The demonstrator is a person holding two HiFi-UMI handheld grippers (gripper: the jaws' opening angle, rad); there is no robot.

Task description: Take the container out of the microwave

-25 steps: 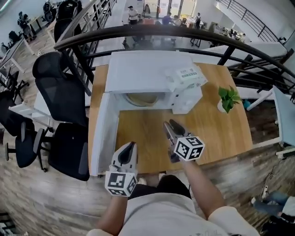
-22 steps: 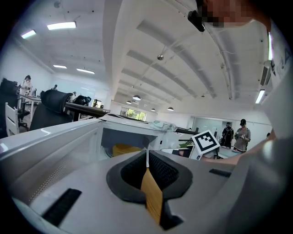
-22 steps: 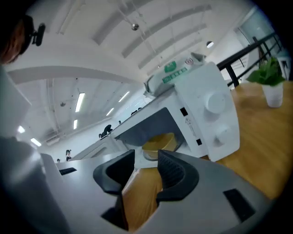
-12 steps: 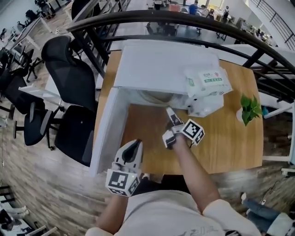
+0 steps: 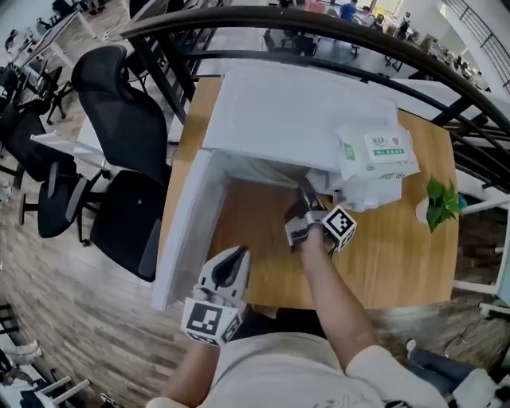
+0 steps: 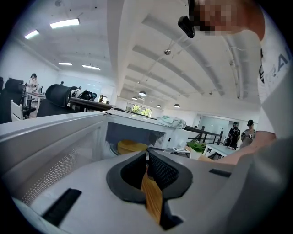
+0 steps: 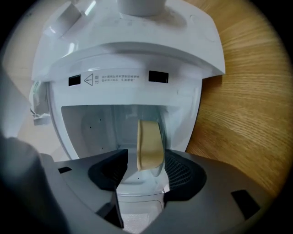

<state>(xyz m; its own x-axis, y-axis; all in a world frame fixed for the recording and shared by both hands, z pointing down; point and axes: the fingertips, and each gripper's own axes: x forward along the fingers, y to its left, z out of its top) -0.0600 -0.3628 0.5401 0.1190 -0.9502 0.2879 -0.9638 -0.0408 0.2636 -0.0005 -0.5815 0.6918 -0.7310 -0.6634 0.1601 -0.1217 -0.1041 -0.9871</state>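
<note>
The white microwave (image 5: 303, 111) stands on the wooden table (image 5: 390, 255) with its door (image 5: 185, 231) swung open to the left. Inside, a tan container (image 7: 150, 145) rests on the glass turntable; it also shows as the tan container (image 6: 130, 147) from the left gripper view. My right gripper (image 5: 305, 190) is rolled onto its side at the mouth of the cavity. Its jaws are closing, still wide apart, and the right gripper (image 7: 144, 157) frames the container ahead without touching it. My left gripper (image 5: 235, 253) hangs shut near the table's front edge, by the door.
A pack of tissues (image 5: 374, 151) lies on the microwave's top at the right. A small potted plant (image 5: 442, 199) stands at the table's right edge. Black office chairs (image 5: 119, 119) sit to the left, and a dark railing (image 5: 335, 24) runs behind the table.
My right gripper has moved from mid-table up to the microwave's opening, rolled onto its side, and its jaws have spread. The left gripper has barely shifted.
</note>
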